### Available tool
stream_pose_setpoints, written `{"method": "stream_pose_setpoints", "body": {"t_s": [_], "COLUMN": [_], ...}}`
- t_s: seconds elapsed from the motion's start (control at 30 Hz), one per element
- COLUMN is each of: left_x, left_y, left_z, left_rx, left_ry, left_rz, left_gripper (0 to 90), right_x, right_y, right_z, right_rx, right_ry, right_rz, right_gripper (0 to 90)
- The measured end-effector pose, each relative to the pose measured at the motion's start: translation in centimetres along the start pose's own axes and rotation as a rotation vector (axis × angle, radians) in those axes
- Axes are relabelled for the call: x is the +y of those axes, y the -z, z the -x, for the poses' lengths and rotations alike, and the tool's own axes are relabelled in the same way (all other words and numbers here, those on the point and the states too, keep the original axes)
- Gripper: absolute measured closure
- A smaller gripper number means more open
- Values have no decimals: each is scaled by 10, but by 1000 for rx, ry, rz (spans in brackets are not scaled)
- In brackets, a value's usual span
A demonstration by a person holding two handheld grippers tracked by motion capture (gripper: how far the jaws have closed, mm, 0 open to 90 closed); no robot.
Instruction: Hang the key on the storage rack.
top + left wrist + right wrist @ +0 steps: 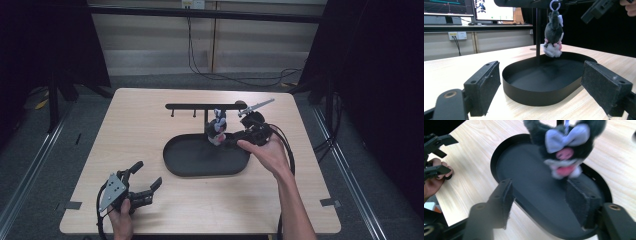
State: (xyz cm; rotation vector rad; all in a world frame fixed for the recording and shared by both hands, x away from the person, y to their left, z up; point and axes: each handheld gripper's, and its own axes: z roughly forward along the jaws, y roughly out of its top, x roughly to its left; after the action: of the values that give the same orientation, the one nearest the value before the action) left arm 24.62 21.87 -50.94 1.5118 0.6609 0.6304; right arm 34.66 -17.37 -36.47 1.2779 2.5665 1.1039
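There were two grippers, both with jaws apart and nothing between them. The right gripper [235, 137] hovered over the right end of the tray [176, 161], held by the right hand [267, 152], its cable trailing back along the forearm; in its own view its two black padded jaws stood wide over the tray floor, and the toy hung just beyond their tips, not touched by either pad. The left gripper [145, 177] was at the near left of the table [140, 115], held by the left hand [122, 220], well apart from the tray, with a grey three-cornered plate on top; its jaws were spread wide, pointing toward the tray. There was one toy [217, 127]: a small plush animal with dark grey fur, a pale lilac bow, pink patches at the face and a white underside. It hung from a white ring at the top, on the bar of the stand [205, 106], just right of the post, with its lower end above the far right part of the tray, seemingly clear of the floor. In the right gripper view it was blurred. There was one stand, black, with a single upright post rising from the far side of the tray and one level bar across the top; small pegs showed under the bar to the left of the post. There was one tray, black, oval, with a low wall, lying near the middle of the light wooden table.
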Motion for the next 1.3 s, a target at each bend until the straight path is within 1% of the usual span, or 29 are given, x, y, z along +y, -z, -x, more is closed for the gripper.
{"method": "stream_pose_setpoints", "body": {"t_s": [0.03,0.07,0.1,0.13,0.17,0.2,0.23,0.27,0.33,0.37,0.4,0.43,0.5,0.57,0.6,0.63,0.7,0.77,0.8,0.83,0.9,0.93,0.97,1.0,1.07,1.13,1.17,1.2,1.3], "left_x": [0,0,0,0,0,0,0,0,0,0,0,0,0,0,0,0,0,0,0,0,0,0,0,0,0,0,0,0,0], "left_y": [0,0,0,0,0,0,0,0,0,0,0,0,0,0,0,0,0,0,0,0,0,0,0,0,0,0,0,0,0], "left_z": [0,0,0,0,0,0,0,0,0,0,0,0,0,0,0,1,0,0,0,0,1,1,1,1,1,1,0,0,1], "left_rx": [0,-3,-3,4,4,7,7,7,8,7,7,6,4,5,4,5,5,4,4,4,3,3,3,3,2,2,2,2,1], "left_ry": [0,0,0,-1,-1,2,2,2,0,1,1,0,-1,0,-1,0,-1,-1,-1,0,0,0,1,0,0,0,0,0,0], "left_rz": [0,0,0,0,0,-1,0,0,1,1,1,1,1,0,-1,-2,-1,0,-2,-1,-1,-1,0,0,0,0,-1,-1,0], "left_gripper": [154,154,154,154,154,154,154,154,154,155,154,154,155,155,155,154,154,155,155,155,155,155,155,155,155,155,155,155,155], "right_x": [0,-8,-11,-16,-20,-25,-29,-33,-44,-48,-57,-63,-80,-93,-102,-107,-120,-132,-139,-145,-157,-164,-168,-174,-181,-187,-190,-192,-198], "right_y": [0,-2,-3,-3,-4,-3,-3,-2,-2,-3,-4,-5,-8,-10,-12,-12,-14,-16,-17,-19,-23,-25,-26,-28,-32,-34,-33,-33,-30], "right_z": [0,0,0,0,-1,-2,-2,-2,-5,-5,-4,-4,-2,-1,-1,0,0,0,0,0,-1,0,0,1,0,-1,-3,-3,-5], "right_rx": [0,-3,0,5,-3,2,1,-17,-83,-114,-132,-137,-163,-185,-183,-178,-210,-224,-237,-258,-308,-336,-354,-385,-417,-448,-459,-462,-452], "right_ry": [0,4,7,12,34,39,29,31,49,38,27,33,49,41,34,32,30,19,30,47,77,78,74,71,65,81,80,93,111], "right_rz": [0,28,33,50,57,73,96,118,151,157,168,176,216,250,299,328,375,422,457,481,532,586,620,651,668,717,758,785,849], "right_gripper": [344,314,297,244,201,203,222,236,262,286,318,310,295,282,271,266,267,266,258,237,229,229,229,226,213,197,170,151,144]}}
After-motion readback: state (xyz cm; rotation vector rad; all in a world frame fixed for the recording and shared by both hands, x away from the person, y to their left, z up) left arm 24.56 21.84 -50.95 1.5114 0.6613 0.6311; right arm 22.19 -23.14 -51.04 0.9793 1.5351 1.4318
